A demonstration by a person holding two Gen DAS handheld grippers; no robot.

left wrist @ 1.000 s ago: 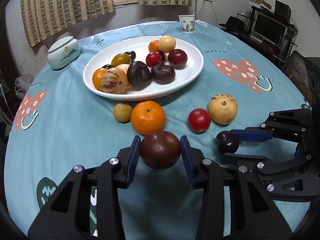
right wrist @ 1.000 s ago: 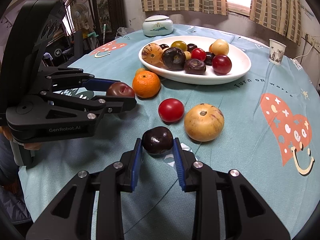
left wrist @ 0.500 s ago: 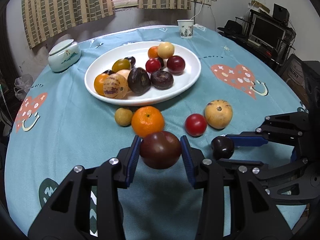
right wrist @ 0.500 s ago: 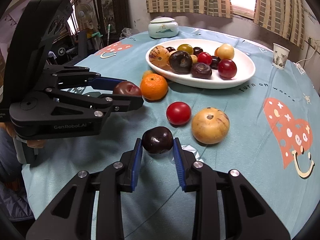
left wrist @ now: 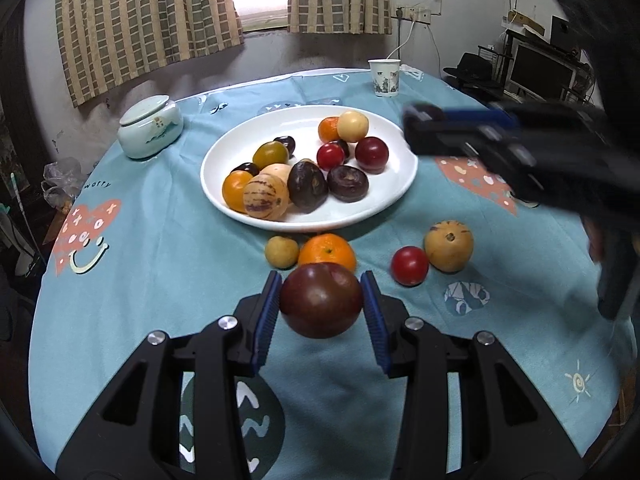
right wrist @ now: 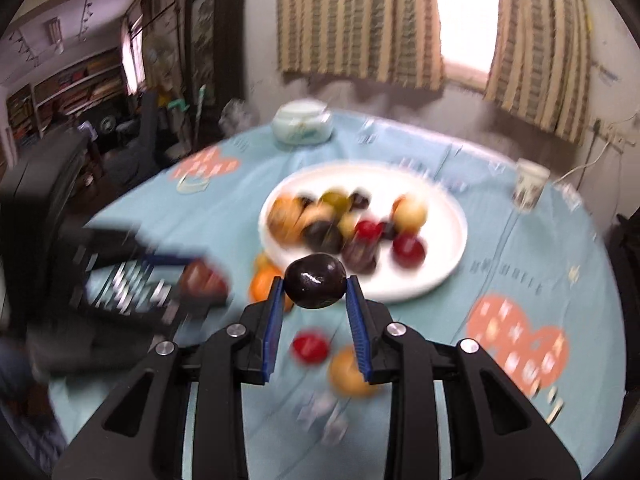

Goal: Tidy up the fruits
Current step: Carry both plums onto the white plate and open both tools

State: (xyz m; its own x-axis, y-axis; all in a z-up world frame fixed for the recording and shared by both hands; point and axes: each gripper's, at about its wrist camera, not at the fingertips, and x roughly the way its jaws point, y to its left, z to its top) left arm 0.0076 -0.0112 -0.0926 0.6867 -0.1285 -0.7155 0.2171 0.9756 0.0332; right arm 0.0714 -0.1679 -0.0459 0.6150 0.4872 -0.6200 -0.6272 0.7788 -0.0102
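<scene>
Left gripper [left wrist: 321, 300] closed on a dark reddish-brown tomato [left wrist: 321, 300], round, glossy, clamped between the blue pads and held above the teal tablecloth [left wrist: 140, 280]. Right gripper [right wrist: 315, 287] closed on a smaller dark purple fruit [right wrist: 315, 286], near black with a shine on top, raised over the near rim of the white plate [right wrist: 440, 276]. Plate roughly half filled: fruits crowded toward its left and centre, bare white along the near and far rim [left wrist: 360, 220]. Loose on the cloth just in front of the plate: an orange [left wrist: 327, 251], a small yellow fruit [left wrist: 282, 252] beside it, a red tomato [left wrist: 409, 265] and a striped yellow melon [left wrist: 449, 245] touching or nearly so. Open cloth to the left of the plate; a lidded ceramic jar [left wrist: 150, 126] and a paper cup [left wrist: 384, 78] near the far edge. Left wrist view sharp, with the right gripper blurred above the plate's right side; right wrist view motion-blurred throughout, yet alone in showing the purple fruit and its grip.
</scene>
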